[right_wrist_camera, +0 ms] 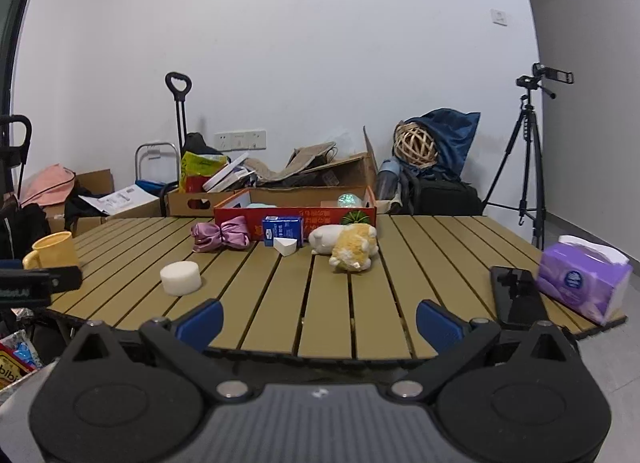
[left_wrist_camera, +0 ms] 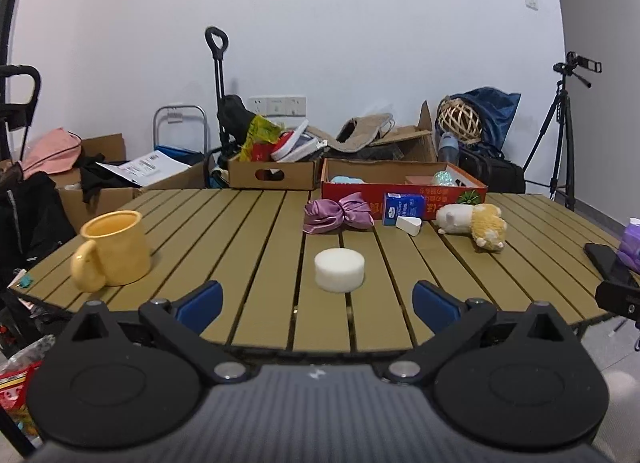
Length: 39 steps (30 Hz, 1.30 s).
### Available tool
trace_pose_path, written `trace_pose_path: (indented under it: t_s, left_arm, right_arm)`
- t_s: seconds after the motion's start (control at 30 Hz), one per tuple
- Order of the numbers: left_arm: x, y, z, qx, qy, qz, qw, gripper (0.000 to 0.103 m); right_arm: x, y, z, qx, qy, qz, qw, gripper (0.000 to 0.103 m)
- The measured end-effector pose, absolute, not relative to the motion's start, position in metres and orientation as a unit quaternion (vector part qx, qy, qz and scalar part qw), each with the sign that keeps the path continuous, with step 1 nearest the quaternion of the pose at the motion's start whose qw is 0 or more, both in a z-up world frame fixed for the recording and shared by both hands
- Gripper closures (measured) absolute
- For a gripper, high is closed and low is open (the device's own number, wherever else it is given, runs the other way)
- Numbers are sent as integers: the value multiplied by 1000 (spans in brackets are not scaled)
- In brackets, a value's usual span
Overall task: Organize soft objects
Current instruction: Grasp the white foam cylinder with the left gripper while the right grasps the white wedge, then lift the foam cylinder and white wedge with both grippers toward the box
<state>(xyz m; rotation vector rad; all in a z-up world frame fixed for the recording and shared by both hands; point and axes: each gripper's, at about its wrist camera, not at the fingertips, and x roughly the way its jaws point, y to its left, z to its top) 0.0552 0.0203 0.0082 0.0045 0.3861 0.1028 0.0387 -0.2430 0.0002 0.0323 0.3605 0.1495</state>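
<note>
A white round sponge (left_wrist_camera: pixel 339 269) (right_wrist_camera: pixel 181 278) lies on the slatted table (left_wrist_camera: pixel 256 247) just ahead of my left gripper (left_wrist_camera: pixel 317 305), which is open and empty. A purple satin bow (left_wrist_camera: pixel 335 216) (right_wrist_camera: pixel 220 236), a white wedge sponge (left_wrist_camera: pixel 409 225) (right_wrist_camera: pixel 285 247) and a white-and-yellow plush toy (left_wrist_camera: pixel 474 224) (right_wrist_camera: pixel 346 245) lie in front of a red cardboard box (left_wrist_camera: pixel 404 193) (right_wrist_camera: pixel 296 216). My right gripper (right_wrist_camera: pixel 319 321) is open and empty at the table's near edge.
A yellow mug (left_wrist_camera: pixel 112 249) (right_wrist_camera: pixel 52 251) stands at the left. A blue carton (left_wrist_camera: pixel 402 208) (right_wrist_camera: pixel 282 229) leans on the box. A black phone (right_wrist_camera: pixel 518 295) and purple tissue pack (right_wrist_camera: pixel 582 283) lie at the right. Cardboard boxes, bags and a tripod (right_wrist_camera: pixel 528 159) stand behind.
</note>
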Motion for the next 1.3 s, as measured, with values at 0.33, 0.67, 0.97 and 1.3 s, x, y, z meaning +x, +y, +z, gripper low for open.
trace_pose_path:
  t_s: [0.33,0.67,0.97,1.3]
  left_arm:
    - [175,20,-10,3,250,37,967,0]
    - [275,34,-44,-19,335,6,942,26]
    - [303,42,-55,-39,344,2,938,50]
    - [302,49,-45,-65,345,17,936,51]
  right_arm:
    - [156,-220,-5,20,207,104,973,2]
    - [318,-173,-25,15,269,135,953,18]
    - [432,-143,-66,48,341,109,933,47]
    - [416,-134,-67,27,321,115,940,73]
